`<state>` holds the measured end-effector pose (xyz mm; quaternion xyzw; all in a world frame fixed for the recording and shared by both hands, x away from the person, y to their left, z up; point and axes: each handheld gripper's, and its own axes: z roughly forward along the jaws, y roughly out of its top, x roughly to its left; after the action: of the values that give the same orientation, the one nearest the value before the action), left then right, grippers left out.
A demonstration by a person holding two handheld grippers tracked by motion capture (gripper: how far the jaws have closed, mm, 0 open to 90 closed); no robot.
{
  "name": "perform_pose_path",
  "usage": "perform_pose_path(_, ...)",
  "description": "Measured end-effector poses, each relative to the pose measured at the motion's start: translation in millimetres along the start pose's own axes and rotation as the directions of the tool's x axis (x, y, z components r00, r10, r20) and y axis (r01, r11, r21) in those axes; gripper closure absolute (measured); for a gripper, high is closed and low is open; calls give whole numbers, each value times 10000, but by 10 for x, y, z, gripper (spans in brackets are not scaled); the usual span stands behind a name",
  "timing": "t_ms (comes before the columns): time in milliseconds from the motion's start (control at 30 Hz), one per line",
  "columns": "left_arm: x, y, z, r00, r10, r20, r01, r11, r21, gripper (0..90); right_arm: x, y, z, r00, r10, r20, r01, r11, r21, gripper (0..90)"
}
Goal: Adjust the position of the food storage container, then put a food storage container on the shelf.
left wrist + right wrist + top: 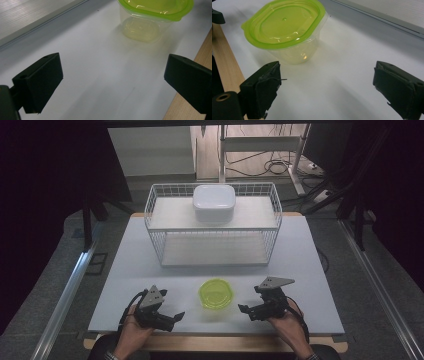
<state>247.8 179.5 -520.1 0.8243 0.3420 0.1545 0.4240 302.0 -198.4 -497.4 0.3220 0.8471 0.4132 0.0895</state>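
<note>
A clear plastic tub with a lime-green lid [216, 293] stands upright near the front of the white table [140, 270], between my two grippers. My left gripper [172, 318] rests to its left, jaws wide apart and empty; in the left gripper view the tub [150, 22] sits ahead at the upper right. To the tub's right my right gripper [246, 311] is open with nothing between its jaws. In the right gripper view the tub [287, 32] stands ahead and to the left, apart from the jaws.
A white wire rack [212, 222] with two shelves stands at the back of the table. A white lidded container [214, 202] sits on its top shelf. The table's wooden front edge [215, 342] runs just below both hands.
</note>
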Motion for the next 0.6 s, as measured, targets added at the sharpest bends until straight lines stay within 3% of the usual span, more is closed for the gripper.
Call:
perform_pose_path(233, 11, -6, 4, 10000, -33, 30, 33, 10000, -21, 17, 1, 15, 1, 10000, -1, 62, 3, 9995, -324, 34)
perform_pose_path(500, 4, -5, 13, 10000, 0, 48, 0, 10000, 10, 17, 40, 51, 38, 9998, -118, 141, 121, 9997, -210, 32)
perform_pose_path(600, 7, -6, 14, 10000, -10, 52, 10, 10000, 13, 17, 50, 93, 27, 10000, 60, 71, -57, 9993, -372, 20)
